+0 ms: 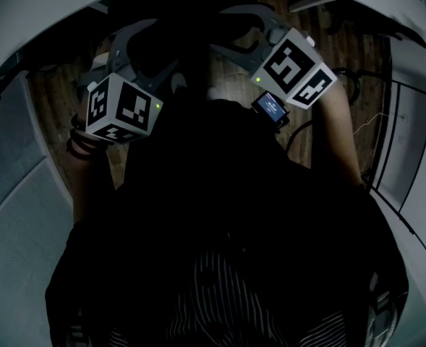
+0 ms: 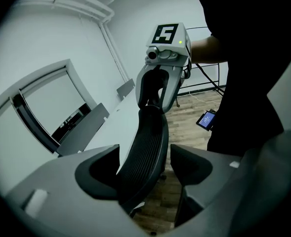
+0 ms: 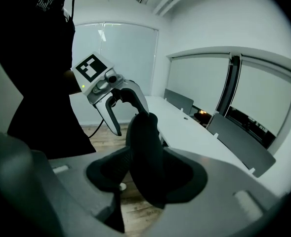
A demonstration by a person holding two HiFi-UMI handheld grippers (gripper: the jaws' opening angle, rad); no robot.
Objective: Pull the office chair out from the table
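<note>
The black mesh office chair back stands upright between both grippers. In the left gripper view my left gripper straddles its top edge with the jaws apart; a gap shows beside the right pad. In the right gripper view my right gripper has the chair back between its spread jaws, and no squeeze on it is visible. Each gripper sees the other at the far end of the chair top: the right gripper and the left gripper. From the head view the left gripper and right gripper flank the dark chair.
A long white table runs just beyond the chair, with grey divider panels on it. A wood floor lies below. A small device with a blue screen hangs at the person's right wrist. Cables trail on the floor behind.
</note>
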